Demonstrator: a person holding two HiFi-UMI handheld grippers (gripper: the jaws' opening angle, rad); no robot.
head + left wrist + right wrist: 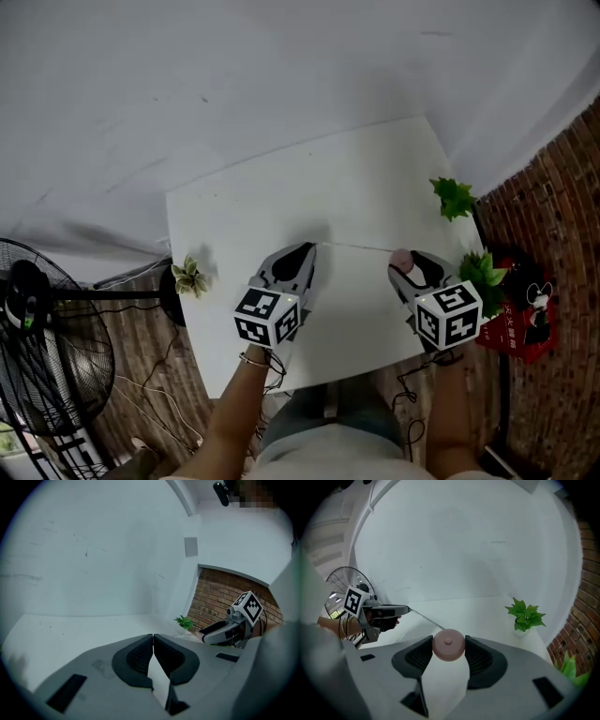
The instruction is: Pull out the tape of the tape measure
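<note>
A round pink tape measure [448,645] sits between the pads of my right gripper [448,651], which is shut on it. In the head view the tape measure [401,259] shows at the tip of the right gripper [407,266], low over the white table [281,206]. A thin tape [356,247] runs from it leftward to the tips of my left gripper [307,251]. The right gripper view shows the tape [425,618] ending at the left gripper [407,610]. In the left gripper view my left gripper [153,637] has its jaws pressed together; the tape itself is hidden there.
Small green plants stand at the table's right edge [454,197] [483,272] and left edge [190,277]. A floor fan [37,347] stands left of the table. A red bag [520,319] lies by the brick wall on the right. White walls rise behind the table.
</note>
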